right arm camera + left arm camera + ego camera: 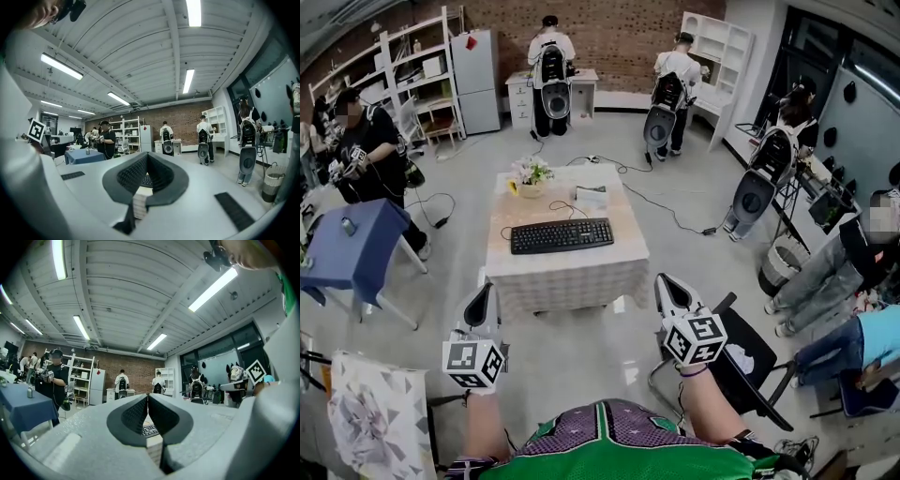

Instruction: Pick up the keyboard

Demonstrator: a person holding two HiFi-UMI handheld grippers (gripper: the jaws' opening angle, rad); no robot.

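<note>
Left tool (pixel 485 292), right tool (pixel 666 283): both closed, short of keyboard (pixel 562 235)

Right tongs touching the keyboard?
Apart. Head view shows the right tongs off the table's near corner, with bare cloth between them and the keyboard.

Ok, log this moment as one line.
stage: pre-grasp | keyboard: flat on table, untouched | left gripper: shut, empty | right gripper: shut, empty | both: short of table
</note>
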